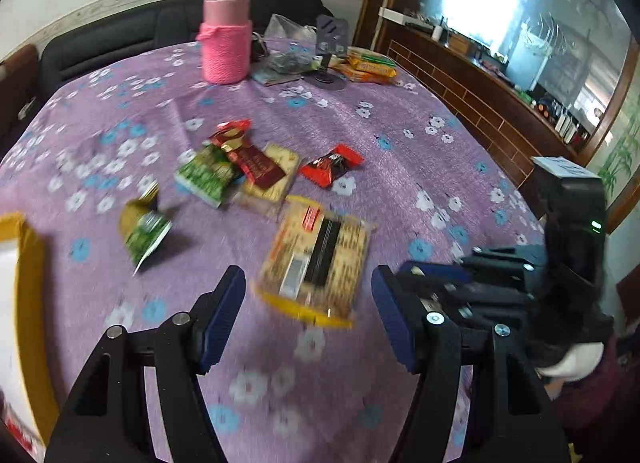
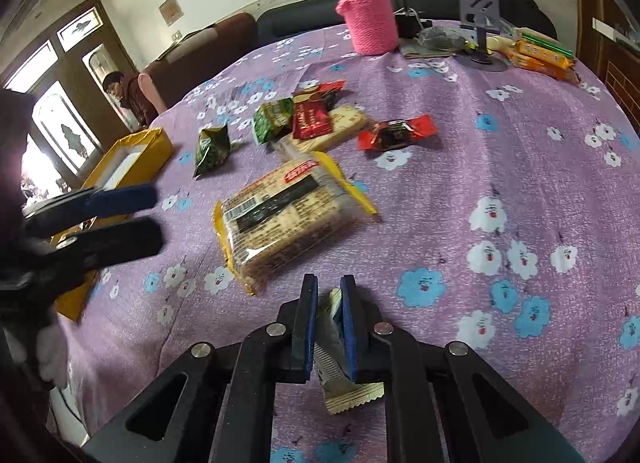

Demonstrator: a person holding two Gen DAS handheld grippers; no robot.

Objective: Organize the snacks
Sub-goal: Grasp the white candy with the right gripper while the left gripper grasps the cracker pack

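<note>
While the right claw (image 2: 329,327) pinches a pale snack sachet (image 2: 334,363) above the counter (image 2: 500,167), likely bound for the yellow box (image 2: 132,155), the left claw (image 1: 308,315) gapes empty over the cracker pack (image 1: 316,259).

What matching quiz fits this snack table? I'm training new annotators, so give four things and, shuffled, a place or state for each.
Things:
1. right claw
2. left claw
3. large cracker pack
4. pink flask

Places or states:
A. stands upright at the table's far side
B. open, holding nothing
C. lies flat on the purple cloth, nearest the claws
D. shut on a small pale snack packet

Pairs: 1-D, 2-B, 3-C, 4-A
</note>
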